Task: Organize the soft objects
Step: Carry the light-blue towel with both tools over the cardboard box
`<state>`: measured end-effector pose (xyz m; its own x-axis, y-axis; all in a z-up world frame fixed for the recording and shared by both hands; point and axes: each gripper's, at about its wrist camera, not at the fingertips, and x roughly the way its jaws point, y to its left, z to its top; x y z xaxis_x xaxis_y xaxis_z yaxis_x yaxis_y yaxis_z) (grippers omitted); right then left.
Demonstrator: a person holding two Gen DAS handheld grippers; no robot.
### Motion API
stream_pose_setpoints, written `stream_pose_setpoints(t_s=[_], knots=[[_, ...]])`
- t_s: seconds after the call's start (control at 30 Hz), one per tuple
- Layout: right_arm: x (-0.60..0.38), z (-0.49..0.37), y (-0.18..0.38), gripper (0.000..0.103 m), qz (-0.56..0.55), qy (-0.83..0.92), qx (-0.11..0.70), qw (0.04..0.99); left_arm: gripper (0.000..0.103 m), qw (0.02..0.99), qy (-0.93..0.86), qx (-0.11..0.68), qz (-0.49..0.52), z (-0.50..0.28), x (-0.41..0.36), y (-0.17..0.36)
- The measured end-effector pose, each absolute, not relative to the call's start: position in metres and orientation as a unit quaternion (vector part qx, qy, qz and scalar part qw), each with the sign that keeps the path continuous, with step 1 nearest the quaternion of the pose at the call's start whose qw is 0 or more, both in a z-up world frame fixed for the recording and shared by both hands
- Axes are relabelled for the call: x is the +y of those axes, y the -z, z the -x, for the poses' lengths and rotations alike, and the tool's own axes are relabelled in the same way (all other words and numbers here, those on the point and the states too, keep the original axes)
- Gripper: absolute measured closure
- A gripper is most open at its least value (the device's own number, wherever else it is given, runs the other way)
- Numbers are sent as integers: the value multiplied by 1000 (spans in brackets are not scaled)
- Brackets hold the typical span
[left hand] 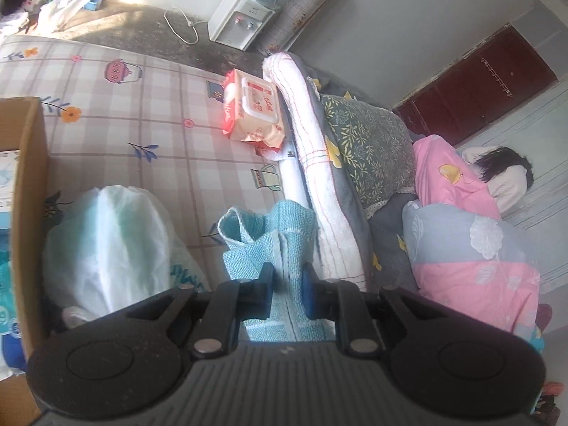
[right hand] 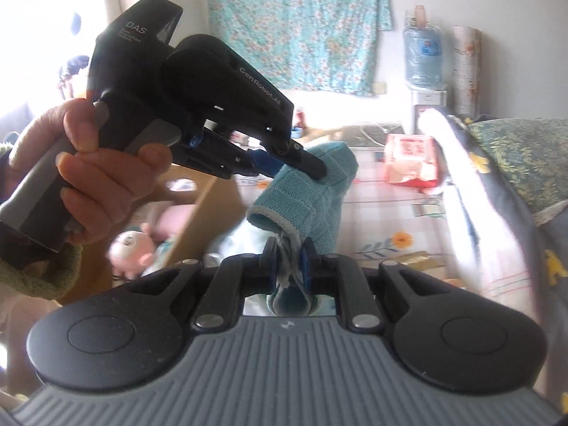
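A teal cloth [left hand: 280,234] hangs in the air above the bed [left hand: 117,106], held at two places at once. The left hand-held gripper [left hand: 287,280] is clenched on one part of it, the woven fabric running up between its pads and folding over in front of them. The right hand-held gripper [right hand: 287,259] is clenched on a bunched edge of the same cloth [right hand: 309,191], which rises away from it in a loose roll. In the right wrist view the left hand-held gripper [right hand: 312,168] shows from the side, its fingertips pressed into the far end of the roll, with the person's hand [right hand: 88,174] wrapped round its grey handle and a green fuzzy sleeve [right hand: 39,277] at the wrist.

Taking the cloth as the landmark: just beyond it on the checked bed sheet lies a pack of wet wipes [left hand: 250,110], red and cream, lid side up. To the cloth's right a rolled white towel [left hand: 312,163] lies along the bed's edge, and past that are a green leaf-print pillow [left hand: 369,149] and pink bedding [left hand: 472,248]. To the cloth's left and below it sits a white plastic bag [left hand: 106,241], touching the wall of a cardboard box [left hand: 30,184]. In the right wrist view a pink plush toy [right hand: 131,245] lies beside that box [right hand: 206,213], blurred. Far beyond the cloth a water dispenser [left hand: 241,21] stands by the wall, a white cable [left hand: 181,25] on the floor beside it.
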<state>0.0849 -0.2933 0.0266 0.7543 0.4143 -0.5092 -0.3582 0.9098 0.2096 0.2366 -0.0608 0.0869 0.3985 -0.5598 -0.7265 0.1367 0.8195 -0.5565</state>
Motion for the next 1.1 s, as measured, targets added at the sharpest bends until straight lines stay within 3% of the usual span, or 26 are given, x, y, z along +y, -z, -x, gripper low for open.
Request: stream_pose_setpoints(t_s=[0.3, 0.53, 1.0, 1.1], knots=[[-118, -87, -16, 91, -82, -390, 310, 863, 87, 846, 64, 485, 210, -181, 114, -89], [-1, -105, 3, 91, -57, -442, 364, 818, 87, 847, -7, 505, 167, -180, 205, -63], [94, -155, 58, 88, -66, -435, 456, 774, 88, 826, -29, 562, 31, -230, 239, -5], [92, -157, 60, 76, -65, -440, 472, 761, 88, 820, -32, 572, 10, -233, 238, 5]])
